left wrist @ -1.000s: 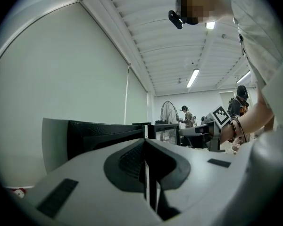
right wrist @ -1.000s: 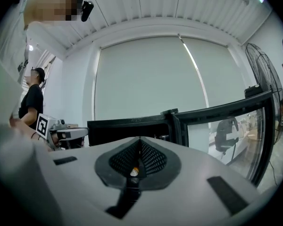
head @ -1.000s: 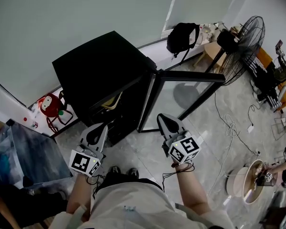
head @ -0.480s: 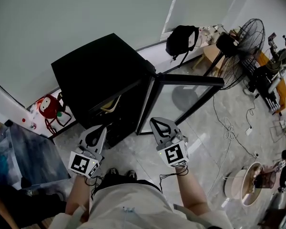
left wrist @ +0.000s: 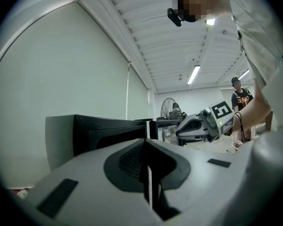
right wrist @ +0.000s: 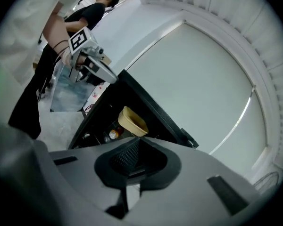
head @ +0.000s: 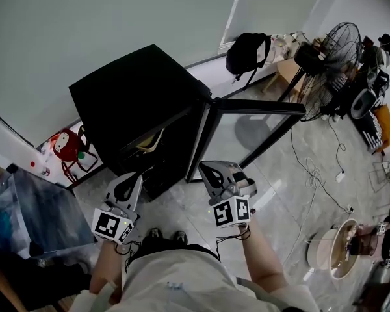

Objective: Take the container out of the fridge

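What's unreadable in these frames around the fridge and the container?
1. Beige bowl-like container: the head view shows only a rim sliver under the top of the black fridge. Neither view shows its contents.
2. Small items below the container: in the right gripper view they are too small and dark to identify.
3. Inside of the fridge: in the left gripper view it is too dark and oblique.
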### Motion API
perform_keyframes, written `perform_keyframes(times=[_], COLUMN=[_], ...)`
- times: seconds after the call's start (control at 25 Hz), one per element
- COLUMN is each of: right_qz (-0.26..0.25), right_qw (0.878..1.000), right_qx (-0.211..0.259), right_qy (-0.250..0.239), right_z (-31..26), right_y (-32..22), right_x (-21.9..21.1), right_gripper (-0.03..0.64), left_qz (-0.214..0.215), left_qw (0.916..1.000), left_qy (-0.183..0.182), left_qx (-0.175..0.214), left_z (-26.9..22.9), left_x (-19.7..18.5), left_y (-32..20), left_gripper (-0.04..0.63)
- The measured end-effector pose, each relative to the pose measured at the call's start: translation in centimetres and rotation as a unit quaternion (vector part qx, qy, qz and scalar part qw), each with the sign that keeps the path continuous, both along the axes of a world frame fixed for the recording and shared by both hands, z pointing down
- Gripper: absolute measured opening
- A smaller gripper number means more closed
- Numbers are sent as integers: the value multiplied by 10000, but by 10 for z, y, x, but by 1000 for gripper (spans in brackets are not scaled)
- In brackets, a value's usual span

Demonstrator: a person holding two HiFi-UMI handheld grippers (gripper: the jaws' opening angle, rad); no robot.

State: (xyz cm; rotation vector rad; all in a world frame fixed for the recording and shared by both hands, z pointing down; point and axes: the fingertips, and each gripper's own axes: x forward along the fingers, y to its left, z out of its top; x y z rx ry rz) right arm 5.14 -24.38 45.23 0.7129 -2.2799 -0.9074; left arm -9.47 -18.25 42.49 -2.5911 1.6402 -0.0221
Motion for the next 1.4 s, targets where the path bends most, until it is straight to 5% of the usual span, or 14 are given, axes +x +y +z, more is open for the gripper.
perform_keyframes(times=[0.2, 0.4, 1.04, 1.08, 1.16, 1.4], right_qz=[-52, -69, -69, -67, -102, -222], right_qw=[9920, 9623, 9719, 9748, 9801, 9828], right_qx=[639, 1703, 1340, 1253, 1080, 927], right_qy=[1087, 2119, 1933, 1842, 1665, 1583], right_z=[19, 29, 45, 45, 47, 46], right_y=[-4, -9, -14, -14, -14, -11], right_x=[2, 5, 10, 9, 7, 3], right_gripper=[16, 17, 18, 42, 294, 334], left_qz=[20, 18, -62, -55, -53, -112], left_qw=[10000, 10000, 10000, 10000, 10000, 9999], left_qy=[21, 31, 10, 1, 3, 31], left_qx=[-3, 2, -14, -16, -16, -32], left_z=[0, 0, 1, 2, 2, 2], left_x=[3, 4, 5, 6, 6, 3], left_y=[0, -1, 0, 1, 3, 6], left_gripper=[6, 6, 6, 6, 6, 6])
